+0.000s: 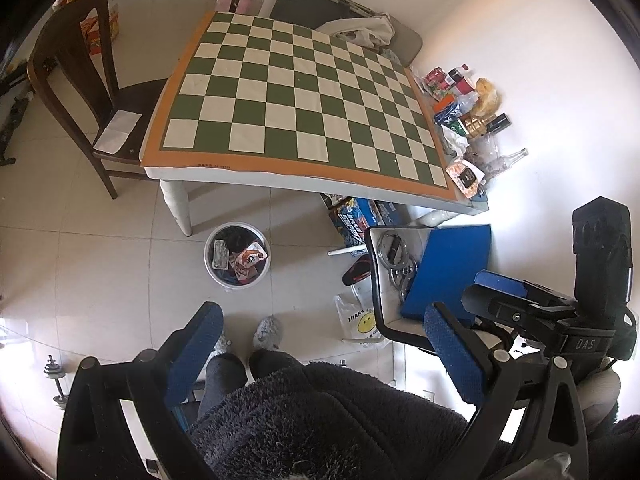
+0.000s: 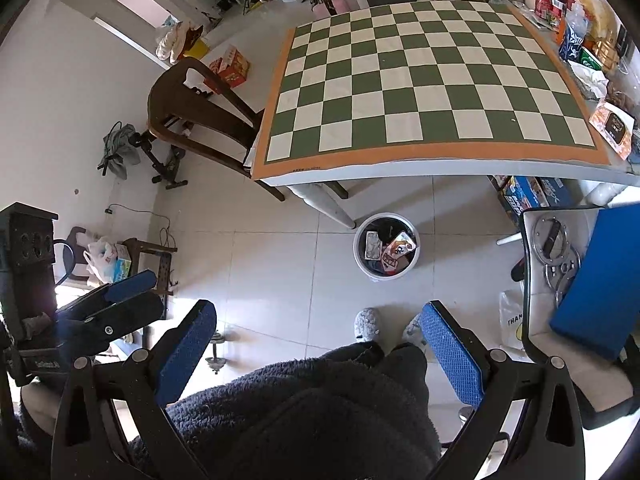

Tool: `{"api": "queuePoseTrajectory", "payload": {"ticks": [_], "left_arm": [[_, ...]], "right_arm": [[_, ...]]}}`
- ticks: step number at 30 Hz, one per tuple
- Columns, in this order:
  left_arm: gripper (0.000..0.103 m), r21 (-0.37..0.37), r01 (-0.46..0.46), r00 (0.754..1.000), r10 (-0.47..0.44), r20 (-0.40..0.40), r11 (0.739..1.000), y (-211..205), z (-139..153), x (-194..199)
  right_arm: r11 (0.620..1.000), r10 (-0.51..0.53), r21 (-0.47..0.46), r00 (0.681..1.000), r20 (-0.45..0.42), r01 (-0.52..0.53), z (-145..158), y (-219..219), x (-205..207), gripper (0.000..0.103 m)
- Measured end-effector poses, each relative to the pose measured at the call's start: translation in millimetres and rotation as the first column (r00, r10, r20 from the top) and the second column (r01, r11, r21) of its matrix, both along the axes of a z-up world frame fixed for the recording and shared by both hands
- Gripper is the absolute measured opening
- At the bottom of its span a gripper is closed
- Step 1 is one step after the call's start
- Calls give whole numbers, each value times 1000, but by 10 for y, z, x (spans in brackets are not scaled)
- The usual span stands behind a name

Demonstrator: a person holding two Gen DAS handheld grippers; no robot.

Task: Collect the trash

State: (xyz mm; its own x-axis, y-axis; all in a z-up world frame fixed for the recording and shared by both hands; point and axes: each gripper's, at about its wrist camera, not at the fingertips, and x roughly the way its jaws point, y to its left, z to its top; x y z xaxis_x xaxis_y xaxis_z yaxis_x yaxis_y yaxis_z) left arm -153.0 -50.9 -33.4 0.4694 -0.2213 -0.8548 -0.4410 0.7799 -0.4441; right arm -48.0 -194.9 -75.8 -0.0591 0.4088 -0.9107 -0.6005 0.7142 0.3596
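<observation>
A white trash bin (image 1: 237,255) (image 2: 386,246) stands on the floor by the table leg, holding wrappers and a blister pack. Trash lies heaped along the table's right edge: an orange packet (image 1: 465,176) (image 2: 612,123), crumpled tissue (image 1: 454,140), bottles and cans (image 1: 456,80) (image 2: 554,0). My left gripper (image 1: 324,344) is open and empty, held high over a person's lap, away from the table. My right gripper (image 2: 320,342) is likewise open and empty. Each gripper appears at the edge of the other's view: the right gripper (image 1: 504,292) and the left gripper (image 2: 124,288).
The checkered tablecloth (image 1: 304,92) (image 2: 420,76) covers the table. A dark wooden chair (image 1: 80,80) (image 2: 192,116) stands at its left. A white chair with a blue cushion (image 1: 448,272) (image 2: 600,280) and metal rings sits right. Boxes (image 1: 356,212) lie under the table, a plastic bag (image 1: 358,320) on the floor.
</observation>
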Motion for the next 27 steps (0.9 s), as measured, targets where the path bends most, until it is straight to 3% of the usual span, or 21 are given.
{"api": "queuePoseTrajectory", "payload": {"ticks": [15,27], "left_arm": [[103,16,21,1000,-20,-15,1000,-154,-65,-7],[103,-13,20,999,-21,-36,1000,-239,-190,-54]], "right_arm": [[1000,-3,-21,999,-32,2,-110,-68,-47,103],[999,-19,-39,997,-76,16,-284,-159,-57,103]]}}
